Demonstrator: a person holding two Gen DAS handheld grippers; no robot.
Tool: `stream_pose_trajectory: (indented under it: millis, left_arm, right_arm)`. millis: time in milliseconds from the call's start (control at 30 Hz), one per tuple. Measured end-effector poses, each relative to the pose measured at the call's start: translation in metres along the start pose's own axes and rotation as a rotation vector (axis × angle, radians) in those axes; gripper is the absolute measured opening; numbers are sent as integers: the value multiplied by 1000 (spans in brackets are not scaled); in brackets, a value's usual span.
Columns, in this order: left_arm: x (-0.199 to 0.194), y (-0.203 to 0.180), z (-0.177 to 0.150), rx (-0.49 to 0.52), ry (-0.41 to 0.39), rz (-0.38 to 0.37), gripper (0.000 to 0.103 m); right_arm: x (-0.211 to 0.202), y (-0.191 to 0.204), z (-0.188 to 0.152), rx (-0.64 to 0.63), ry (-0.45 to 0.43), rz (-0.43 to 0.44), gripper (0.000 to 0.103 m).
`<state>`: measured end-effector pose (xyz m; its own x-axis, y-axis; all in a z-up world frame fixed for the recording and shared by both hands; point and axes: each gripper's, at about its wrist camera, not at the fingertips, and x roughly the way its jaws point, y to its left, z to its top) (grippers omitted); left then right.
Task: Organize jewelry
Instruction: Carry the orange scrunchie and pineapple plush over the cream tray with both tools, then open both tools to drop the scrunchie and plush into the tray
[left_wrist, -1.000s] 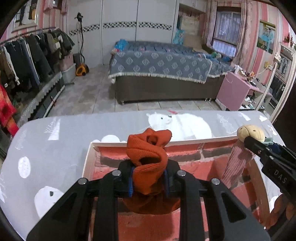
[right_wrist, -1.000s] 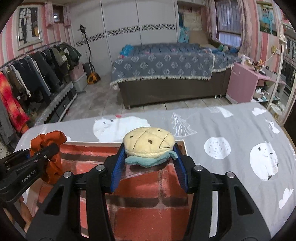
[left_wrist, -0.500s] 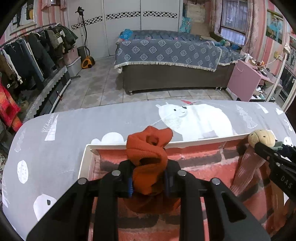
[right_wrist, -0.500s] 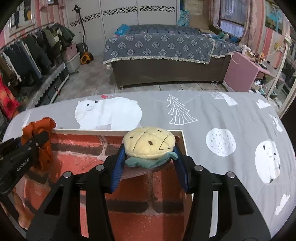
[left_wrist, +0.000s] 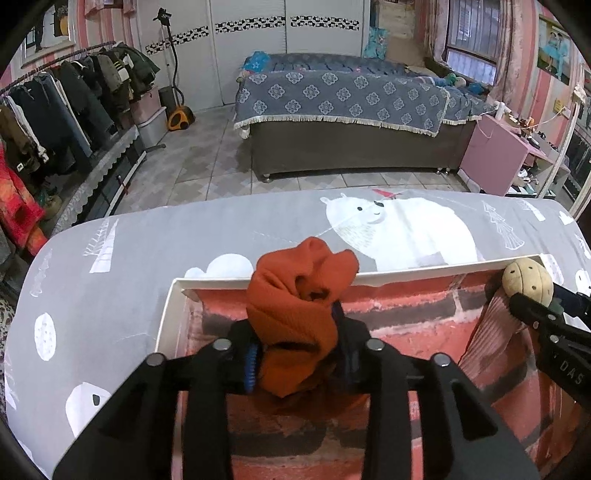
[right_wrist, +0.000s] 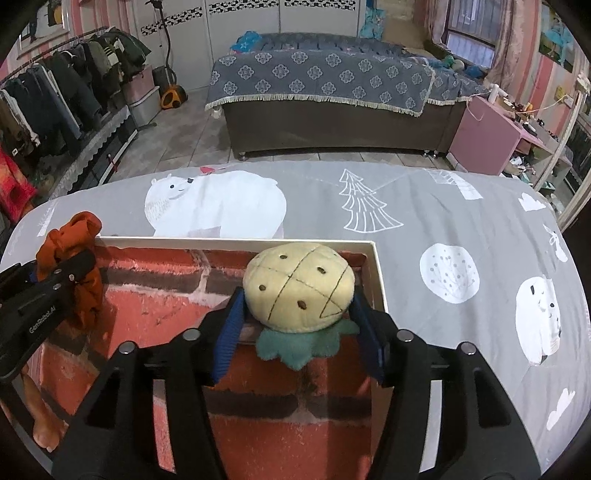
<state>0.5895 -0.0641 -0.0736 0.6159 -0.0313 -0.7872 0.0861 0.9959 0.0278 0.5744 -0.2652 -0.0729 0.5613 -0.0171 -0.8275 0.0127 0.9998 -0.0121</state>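
Observation:
My left gripper (left_wrist: 297, 363) is shut on an orange knitted scrunchie (left_wrist: 299, 306), held above the left part of a shallow white-rimmed box (left_wrist: 166, 317) lined with red brick-pattern paper. My right gripper (right_wrist: 299, 332) is shut on a cream plush pineapple hair tie (right_wrist: 299, 288) with a green felt leaf, above the box's far right corner (right_wrist: 376, 273). A pinkish ribbed band (left_wrist: 487, 339) hangs from the pineapple piece in the left wrist view. The left gripper and scrunchie (right_wrist: 74, 266) show at the left of the right wrist view.
The box sits on a table covered with a grey cloth (right_wrist: 461, 229) printed with polar bears and trees. Beyond the table stand a bed (left_wrist: 351, 110), a clothes rack (left_wrist: 55, 110) at left and a pink cabinet (left_wrist: 495, 155) at right.
Both grippers have risen and tilted downward, still holding their items; more of the table and box shows now. Their hold is unchanged.

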Motion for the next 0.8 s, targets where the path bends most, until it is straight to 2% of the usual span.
stream_pose_trajectory:
  millis: [167,300,400,533,667,800]
  left_arm:
    - [-7,4,1,-11,-9,-4,45]
    - [-25,6,0,5,-54,10,55]
    - [-47,9,0,1,-95,3,59]
    - [-79,10,0,4,-147,4,70]
    - [-114,8,-10,15,-198,4,70]
    - [-152,5,-31,25,-248,13,71]
  right_arm:
    - [-4,-5,-1,20,11,23,70]
    - [-19,-4,-3,27,-18,36,74]
    - [-40,-5,-4,18,-85,25,77]
    - [-80,-13,-9,21,-200,22,79]
    - [-116,-24,-19,38,-271,34,79]
    - [-154,-32,-45,46,-333,43,81]
